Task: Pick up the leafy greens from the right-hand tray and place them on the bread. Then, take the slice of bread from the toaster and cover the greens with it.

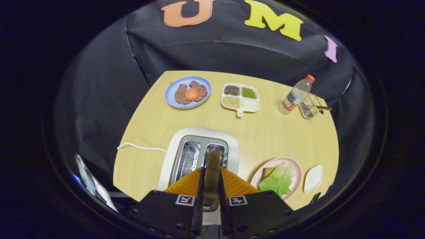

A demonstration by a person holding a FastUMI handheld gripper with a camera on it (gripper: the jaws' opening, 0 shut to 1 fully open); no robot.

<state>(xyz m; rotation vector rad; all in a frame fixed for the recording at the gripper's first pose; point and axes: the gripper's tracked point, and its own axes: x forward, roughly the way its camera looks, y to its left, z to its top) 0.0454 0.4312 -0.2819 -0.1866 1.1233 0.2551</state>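
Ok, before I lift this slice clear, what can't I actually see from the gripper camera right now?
- Bread slice: its lower part sits between the jaws of the gripper, so its faces and the grip depth are hidden.
- Bread on the pink plate: mostly covered by the greens; just a corner shows.
- Toaster: its near end is hidden behind the gripper.
- Divided tray: its grains are too small to identify.

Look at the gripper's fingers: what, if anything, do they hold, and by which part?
The gripper is shut on the slice of bread, its fingers pressing the two flat faces, over the toaster's right slot. How far the slice has come out of the slot cannot be told.
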